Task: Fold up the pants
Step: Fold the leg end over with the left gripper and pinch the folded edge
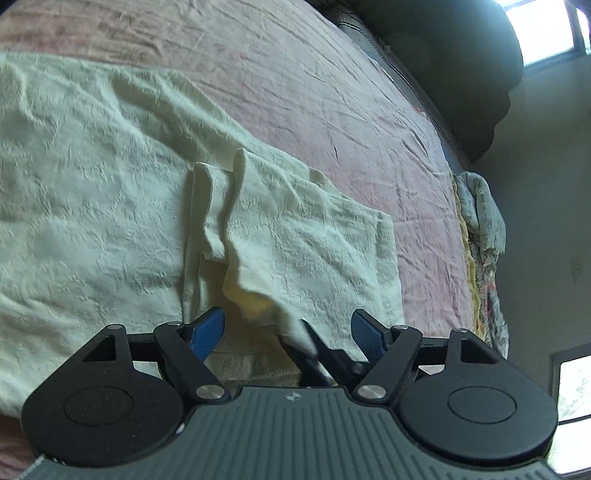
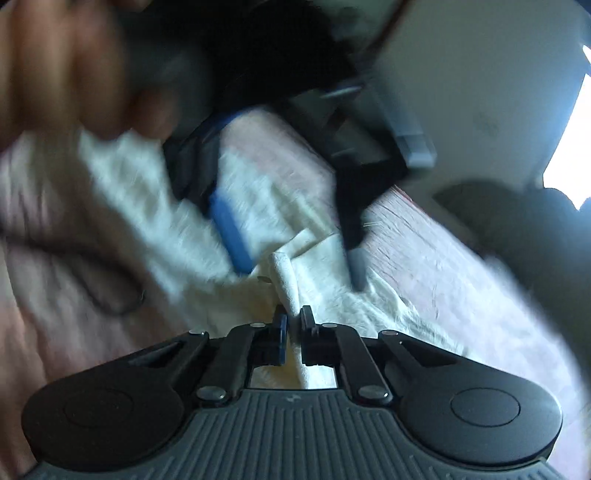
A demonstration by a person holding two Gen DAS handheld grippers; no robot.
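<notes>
Cream-white textured pants [image 1: 92, 192] lie spread on a pink bedsheet [image 1: 314, 85], with one end folded over [image 1: 295, 229]. My left gripper [image 1: 288, 325] is open above that folded end, its blue pads [image 1: 208, 332] wide apart. Between them the tip of my right gripper [image 1: 314, 350] pinches a raised ridge of the fabric. In the blurred right wrist view, my right gripper [image 2: 291, 321] is shut on a fold of the pants [image 2: 284, 277]. The left gripper [image 2: 295, 269] hangs open in front of it, with a blue pad [image 2: 231, 232] to the left.
A dark headboard or cushion [image 1: 461, 55] runs along the bed's far edge. A patterned cloth [image 1: 480, 229] hangs at the right edge of the bed. A bright window [image 1: 546, 29] is at upper right. A hand [image 2: 66, 66] shows blurred at upper left.
</notes>
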